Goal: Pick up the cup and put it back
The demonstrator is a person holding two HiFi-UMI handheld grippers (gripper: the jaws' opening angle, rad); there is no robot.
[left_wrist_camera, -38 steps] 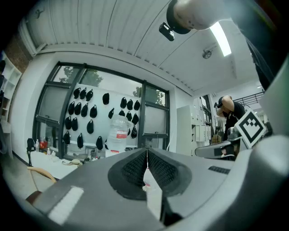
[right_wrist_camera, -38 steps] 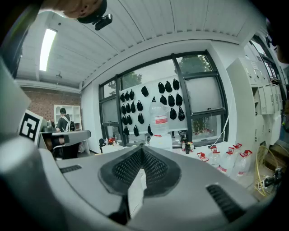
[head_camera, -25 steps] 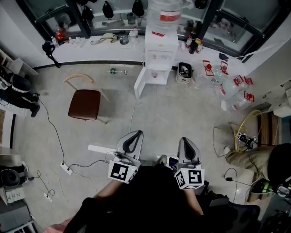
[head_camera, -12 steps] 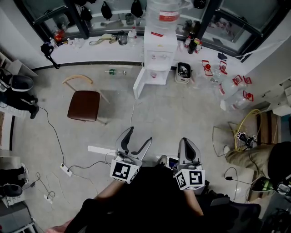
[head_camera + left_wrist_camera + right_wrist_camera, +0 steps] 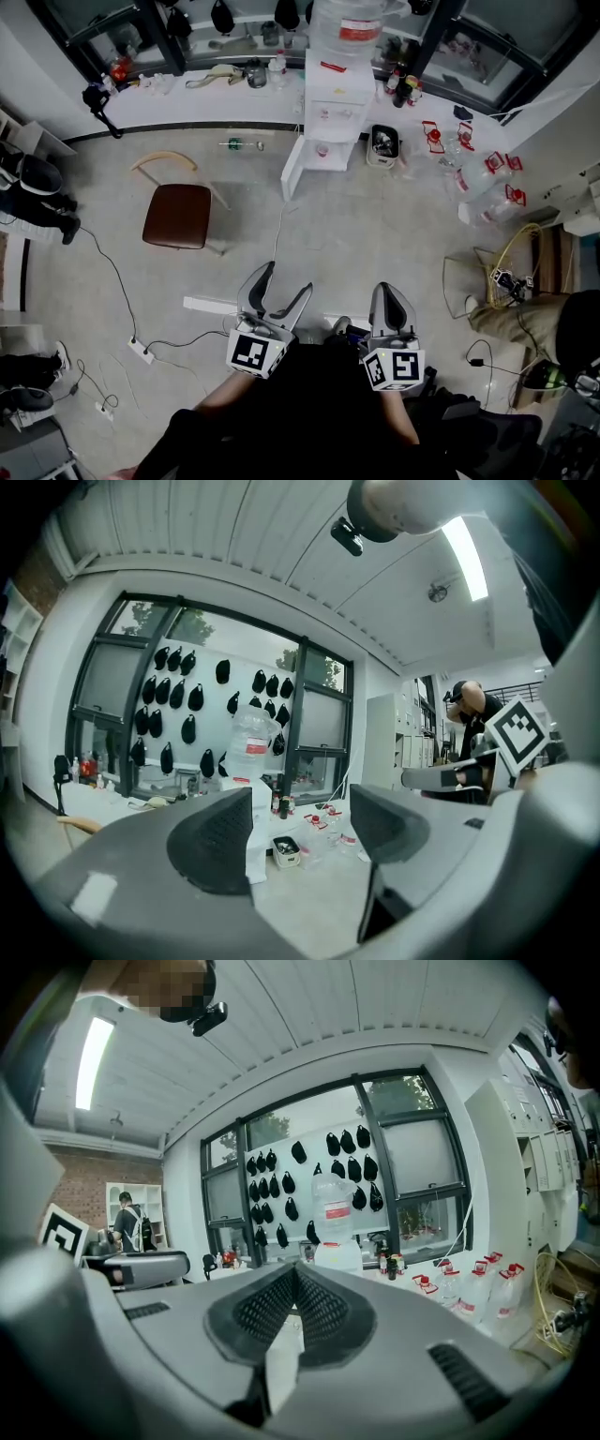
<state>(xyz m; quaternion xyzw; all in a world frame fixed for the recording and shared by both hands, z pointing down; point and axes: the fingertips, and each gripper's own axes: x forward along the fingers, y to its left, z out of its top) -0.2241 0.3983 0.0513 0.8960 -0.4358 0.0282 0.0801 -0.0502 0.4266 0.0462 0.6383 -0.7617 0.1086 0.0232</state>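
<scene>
No cup shows plainly. A small reddish thing (image 5: 322, 150) sits in the tap niche of the white water dispenser (image 5: 334, 101) at the far wall, too small to identify. Both grippers are held low in front of the person's body, far from the dispenser. My left gripper (image 5: 284, 284) stands open with nothing between its pads; through its jaws (image 5: 300, 836) I see the dispenser (image 5: 253, 855) and the bottle on it (image 5: 248, 744). My right gripper (image 5: 390, 291) is shut and empty, its pads pressed together (image 5: 295, 1288), pointing toward the dispenser's bottle (image 5: 336, 1215).
A brown-seated chair (image 5: 175, 216) stands on the floor at left. A white counter (image 5: 187, 101) runs under the windows. Red-capped water jugs (image 5: 483, 178) cluster at right. A cable and power strip (image 5: 141, 350) lie at left. A green bottle (image 5: 234, 144) lies near the counter.
The left gripper's jaws went from shut to open, then held still. The right gripper stayed shut. The head view shifted slightly.
</scene>
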